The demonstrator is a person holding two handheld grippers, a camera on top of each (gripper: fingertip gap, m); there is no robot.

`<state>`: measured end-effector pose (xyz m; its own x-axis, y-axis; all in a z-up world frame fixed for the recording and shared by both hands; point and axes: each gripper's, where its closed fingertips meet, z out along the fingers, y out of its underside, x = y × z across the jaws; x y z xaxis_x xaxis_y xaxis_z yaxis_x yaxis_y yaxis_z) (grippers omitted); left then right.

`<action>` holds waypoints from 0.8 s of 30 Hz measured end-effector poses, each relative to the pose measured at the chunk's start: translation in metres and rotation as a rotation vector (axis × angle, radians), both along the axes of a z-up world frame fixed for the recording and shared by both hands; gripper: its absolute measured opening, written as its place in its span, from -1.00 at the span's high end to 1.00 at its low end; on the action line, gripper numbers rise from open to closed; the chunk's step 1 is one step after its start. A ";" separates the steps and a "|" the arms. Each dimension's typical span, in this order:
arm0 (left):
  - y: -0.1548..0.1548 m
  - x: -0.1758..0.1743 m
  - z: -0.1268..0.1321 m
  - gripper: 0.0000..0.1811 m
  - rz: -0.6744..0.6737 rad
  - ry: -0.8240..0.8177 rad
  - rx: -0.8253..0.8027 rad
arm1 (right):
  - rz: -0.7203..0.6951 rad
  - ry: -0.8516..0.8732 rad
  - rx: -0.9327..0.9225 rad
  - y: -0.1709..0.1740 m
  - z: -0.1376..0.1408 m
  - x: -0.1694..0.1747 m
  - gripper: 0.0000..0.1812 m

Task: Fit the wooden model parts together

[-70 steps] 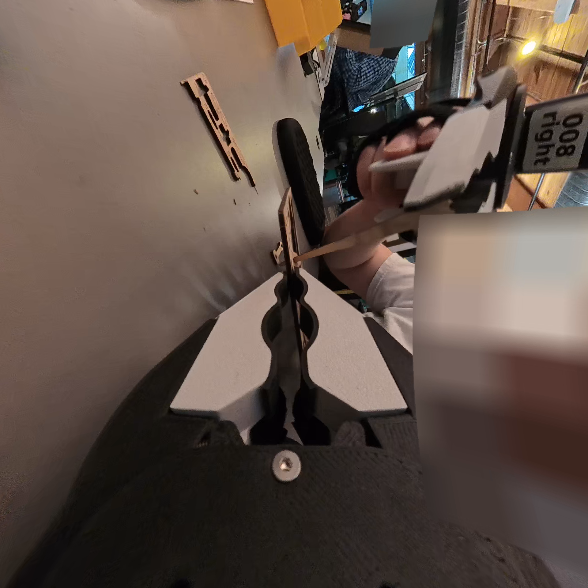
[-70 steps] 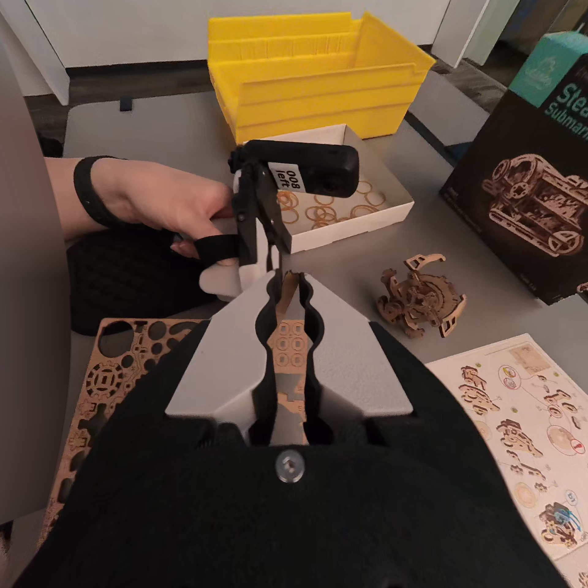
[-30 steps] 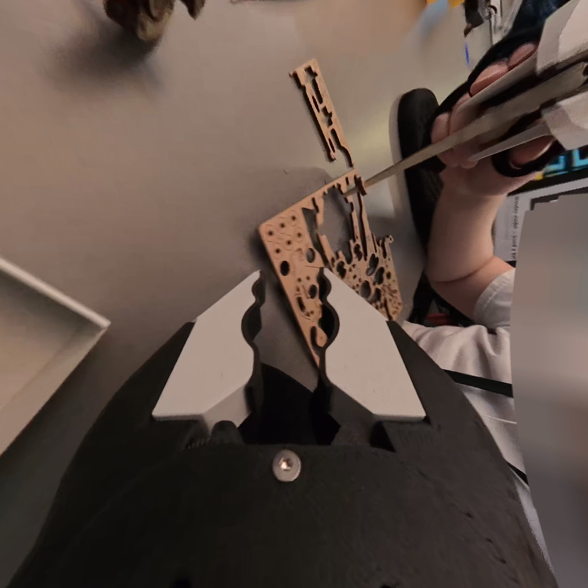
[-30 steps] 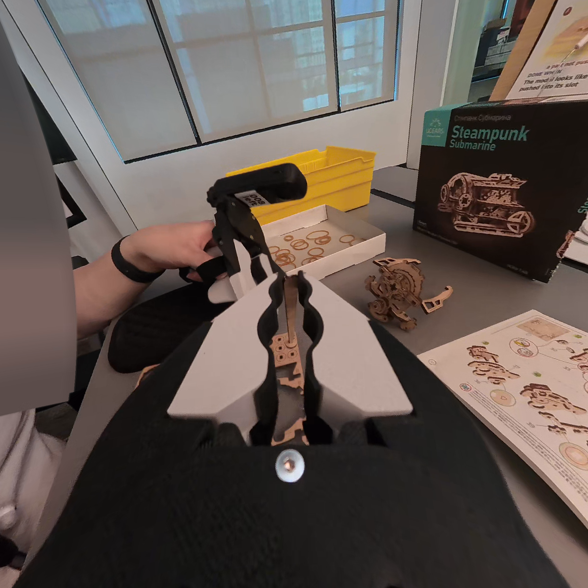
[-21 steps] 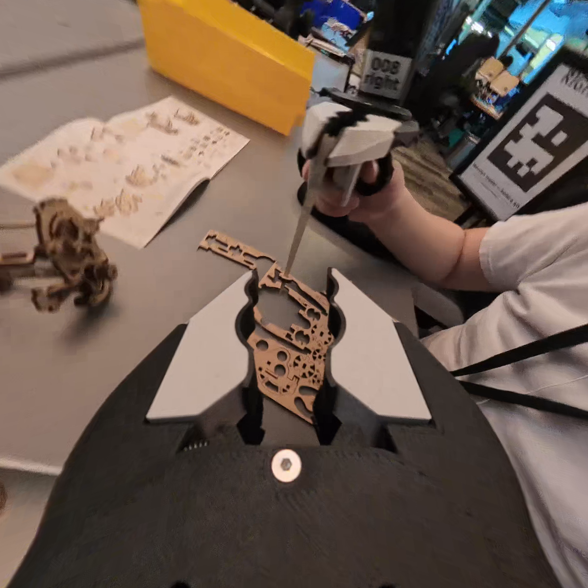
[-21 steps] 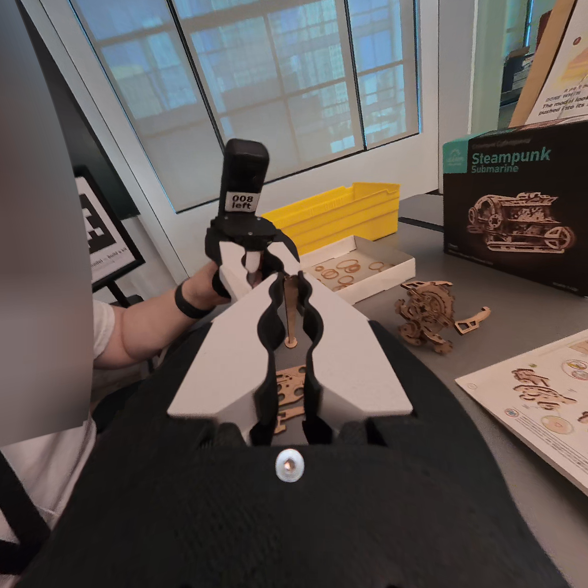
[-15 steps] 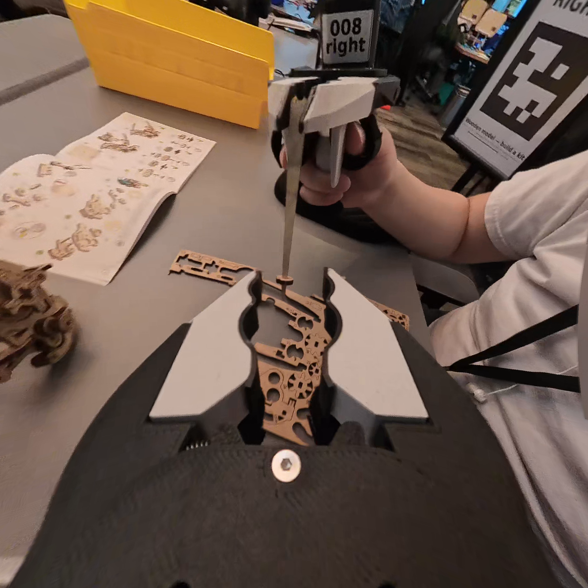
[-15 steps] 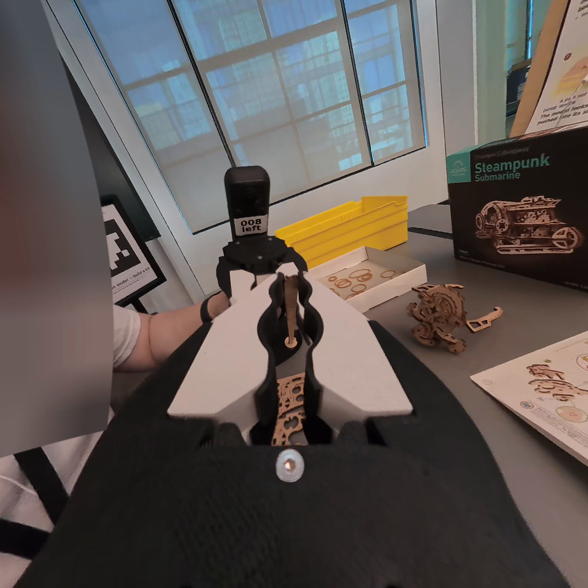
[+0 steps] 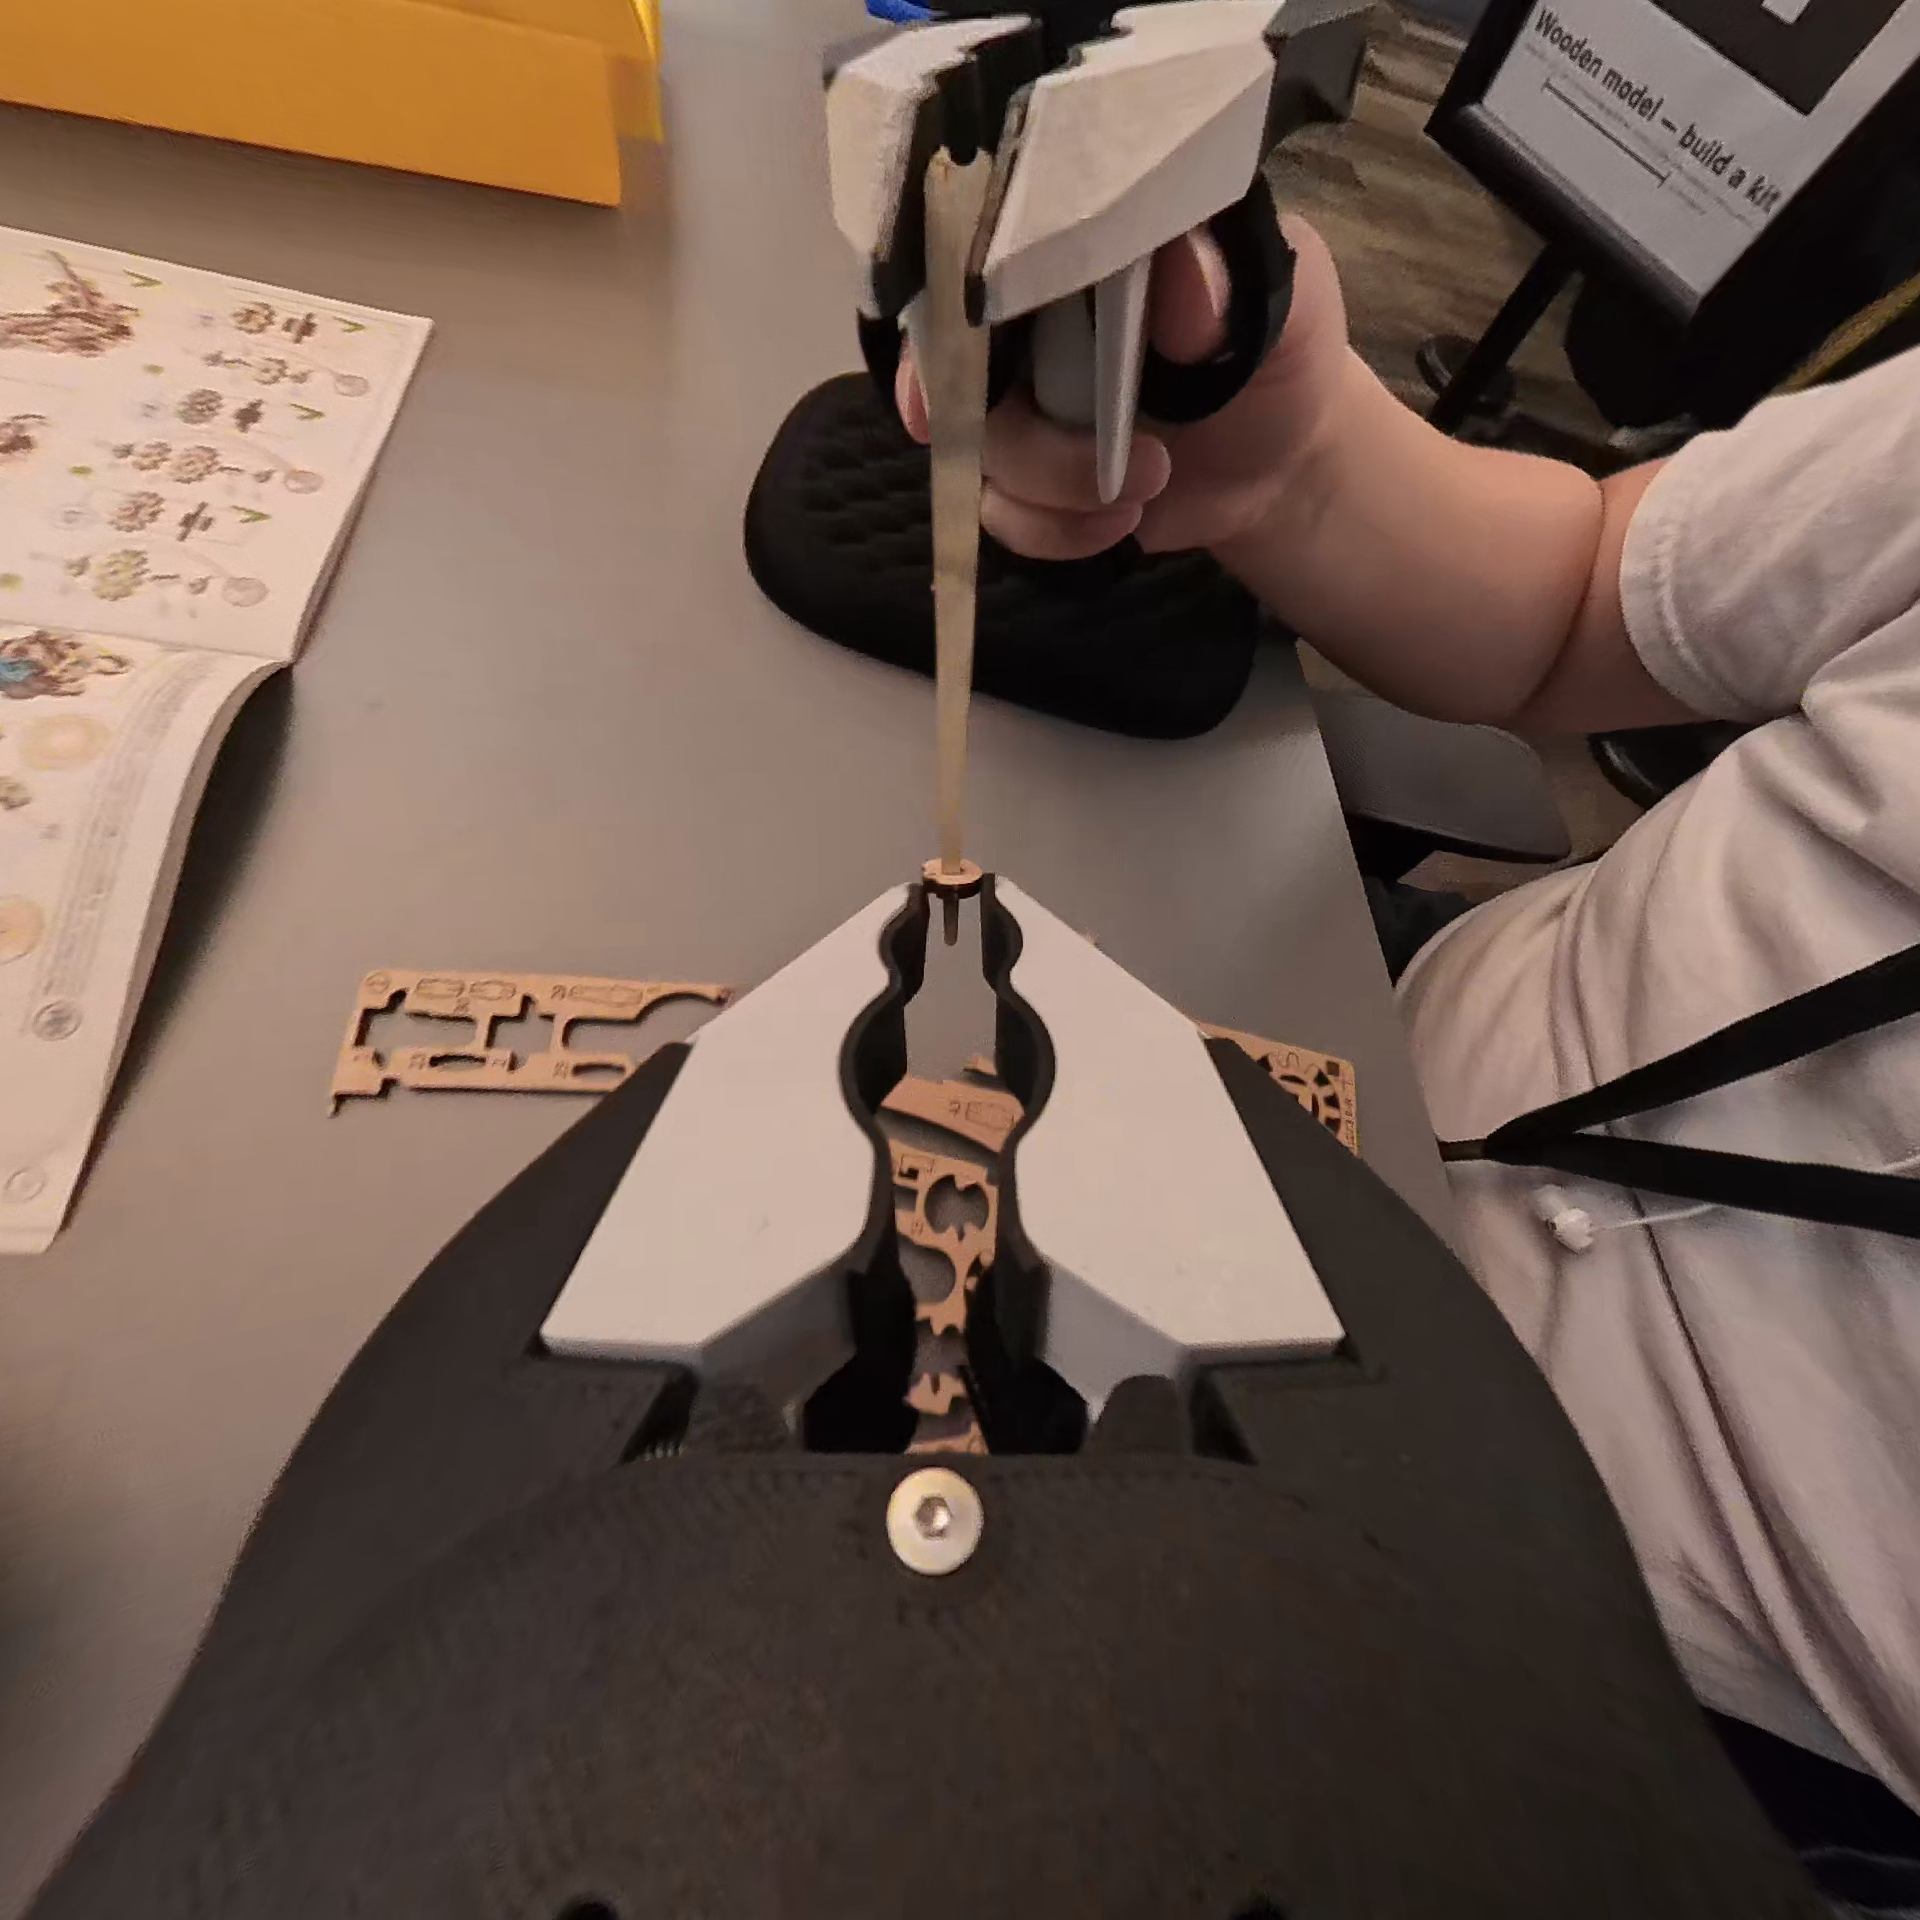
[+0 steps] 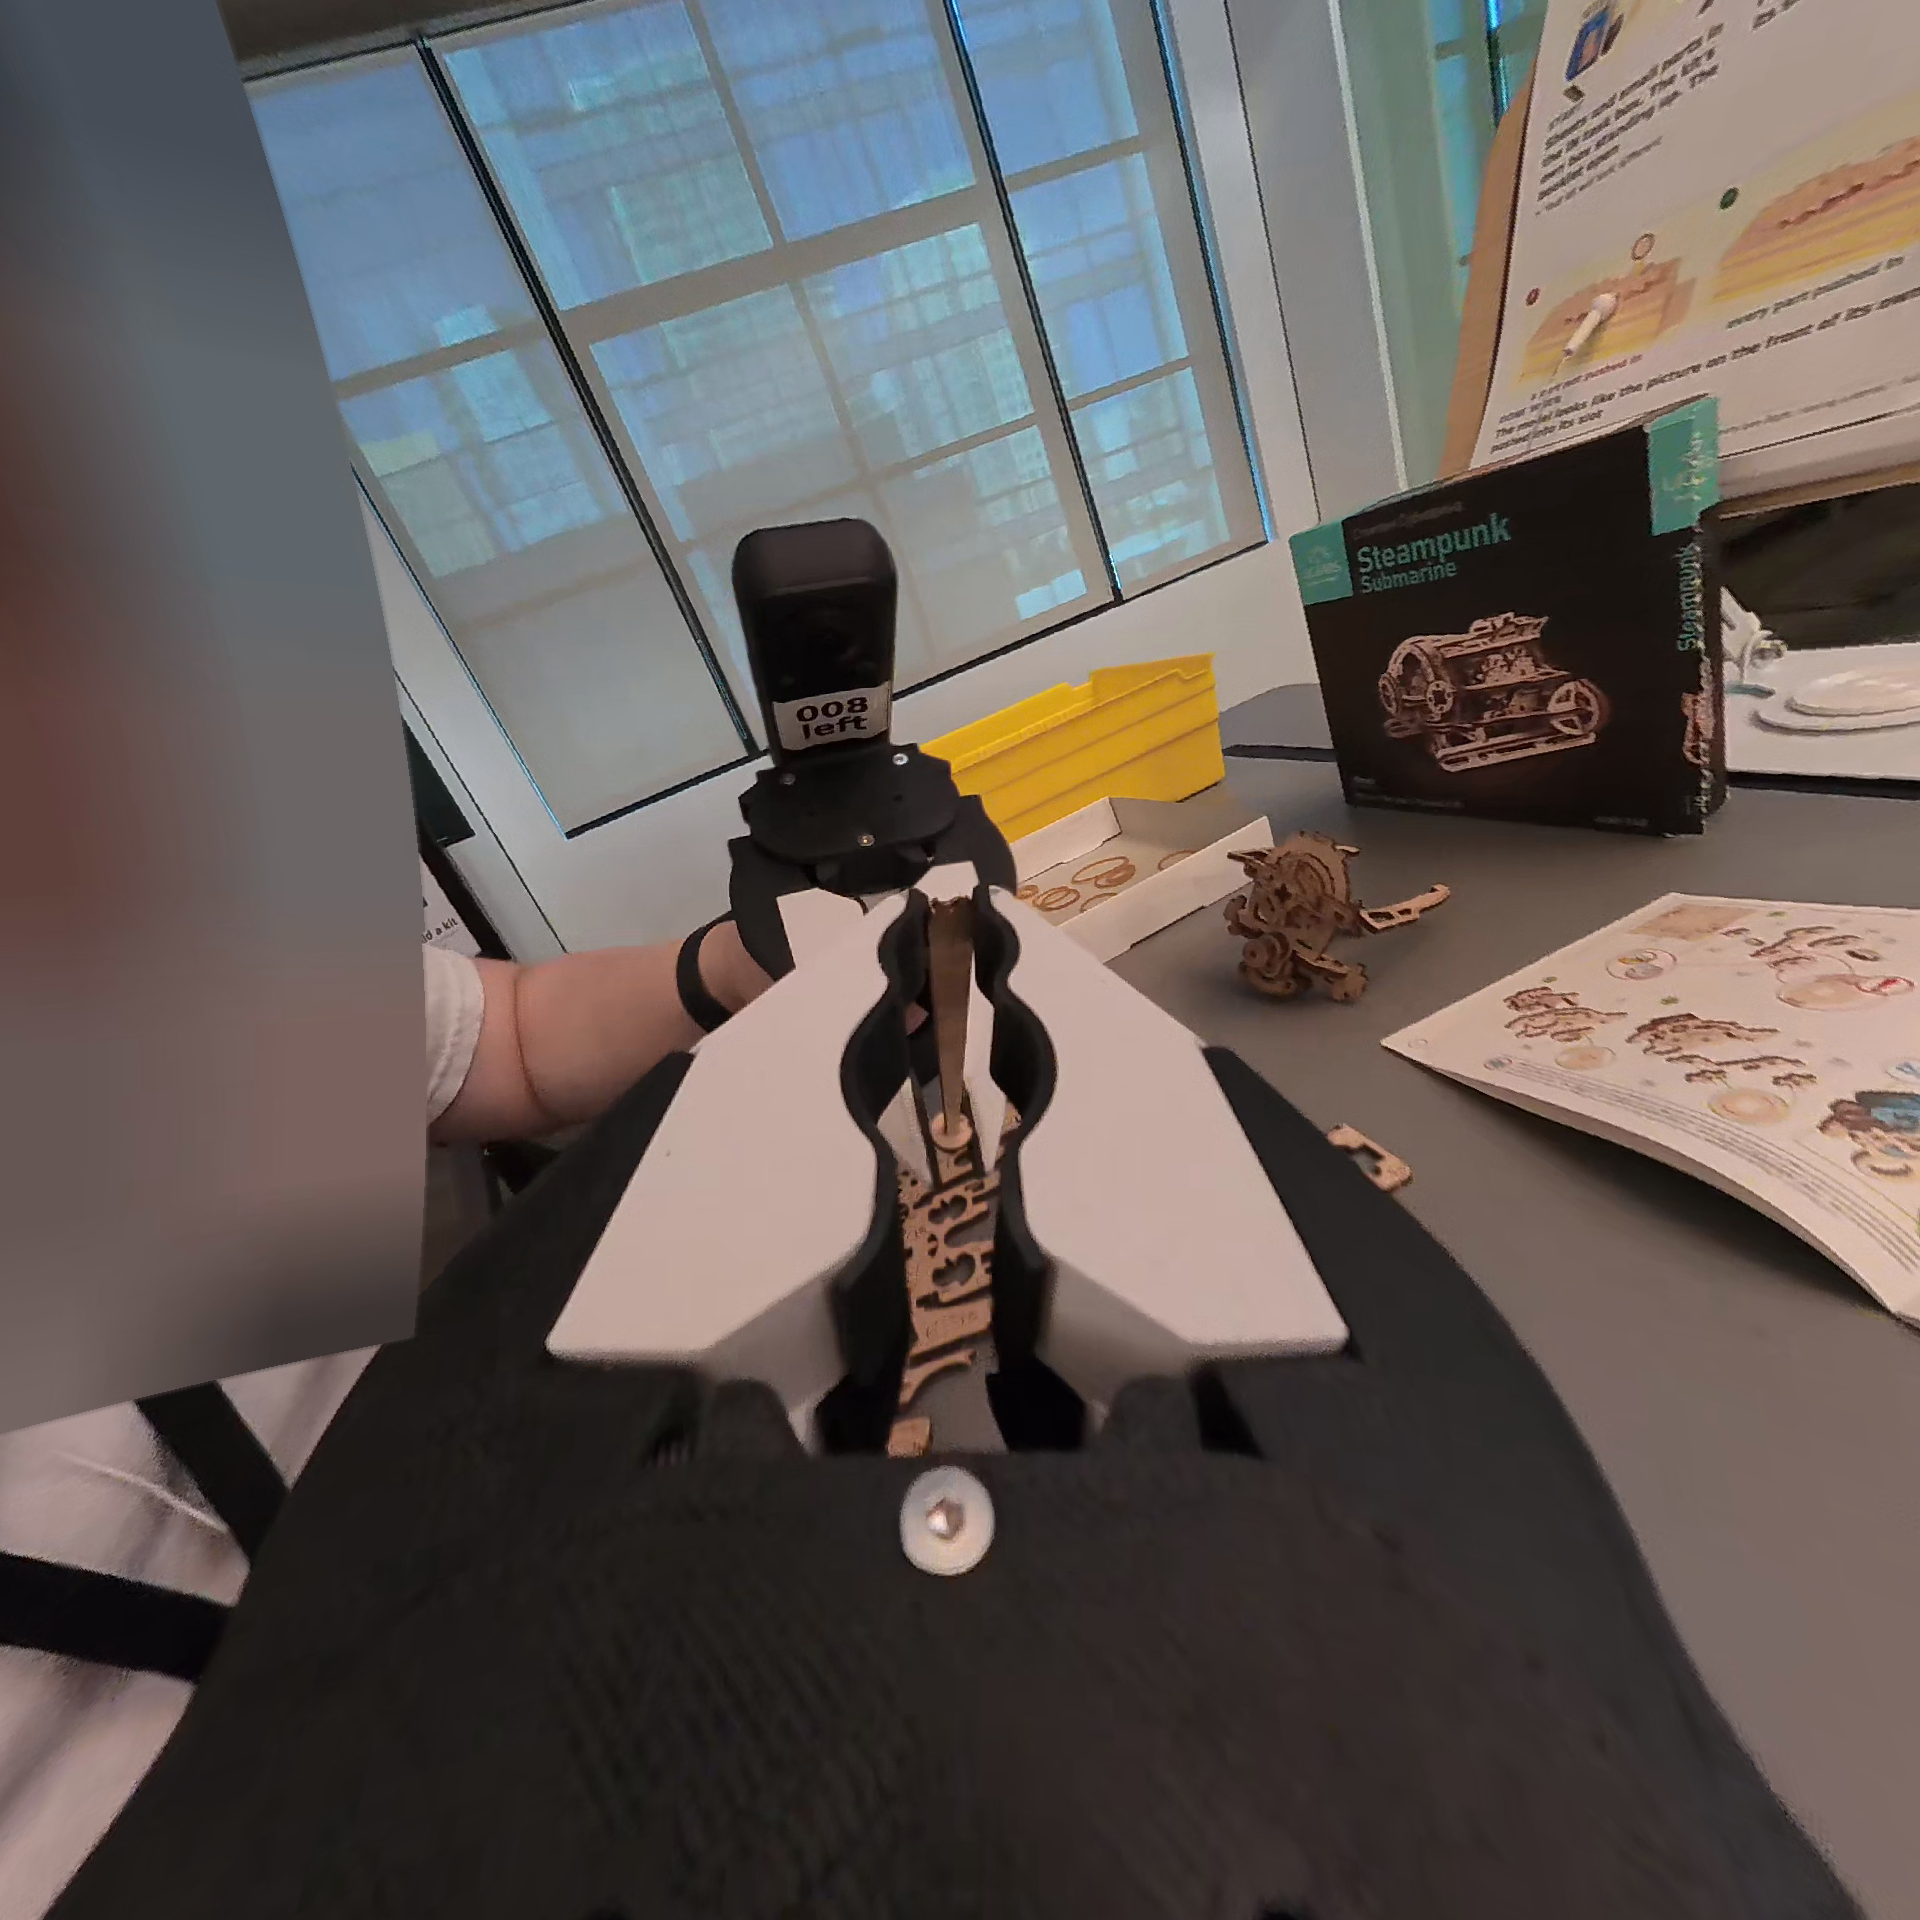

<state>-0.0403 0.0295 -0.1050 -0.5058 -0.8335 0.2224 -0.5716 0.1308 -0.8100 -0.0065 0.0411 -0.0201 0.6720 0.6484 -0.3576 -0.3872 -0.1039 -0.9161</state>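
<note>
My right gripper [image 9: 966, 177] is shut on a thin wooden stick [image 9: 954, 540] that points down toward my left gripper [image 9: 952, 896]. A small wooden ring [image 9: 950, 879] sits on the stick's tip, and the left jaws are closed on it. In the right wrist view my right gripper [image 10: 948, 906] holds the stick [image 10: 948, 997], with the ring [image 10: 948, 1128] at its far end. The cut-out wooden parts sheet [image 9: 940, 1143] lies flat on the table below both grippers; it also shows in the right wrist view [image 10: 940, 1257].
A narrow offcut of wooden sheet [image 9: 520, 1039] lies left of it. An instruction booklet [image 9: 135, 623], yellow bin [image 9: 312, 83] and black pad [image 9: 997, 623] are around. A part-built wooden model [image 10: 1299, 914], white tray of rings [image 10: 1143, 862] and kit box [image 10: 1507, 644] stand behind. The part-built wooden model [image 10: 1299, 914] is about 20 cm from my left fingertips.
My left gripper let go of the parts sheet, which dropped flat on the table. It then turned level and closed on the small ring at the stick's tip. The right gripper rose with the stick.
</note>
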 end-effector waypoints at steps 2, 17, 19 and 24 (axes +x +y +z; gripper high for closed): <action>-0.008 0.007 -0.003 0.92 -0.019 0.007 0.006 | -0.007 0.002 0.003 -0.006 -0.001 0.006 0.94; -0.040 0.032 -0.008 0.92 -0.096 0.070 -0.195 | -0.070 0.056 -0.028 -0.034 -0.014 0.044 0.94; -0.038 0.031 -0.004 0.93 -0.085 0.089 -0.284 | -0.062 0.069 -0.035 -0.034 -0.017 0.046 0.94; -0.031 0.026 -0.010 0.93 -0.070 0.124 -0.358 | -0.024 0.032 -0.043 -0.031 -0.021 0.036 0.94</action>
<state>-0.0146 -0.0017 -0.1148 -0.5094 -0.6567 0.5561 -0.6679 -0.1058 -0.7367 0.0294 0.0104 -0.0411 0.6747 0.6161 -0.4063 -0.4191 -0.1334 -0.8981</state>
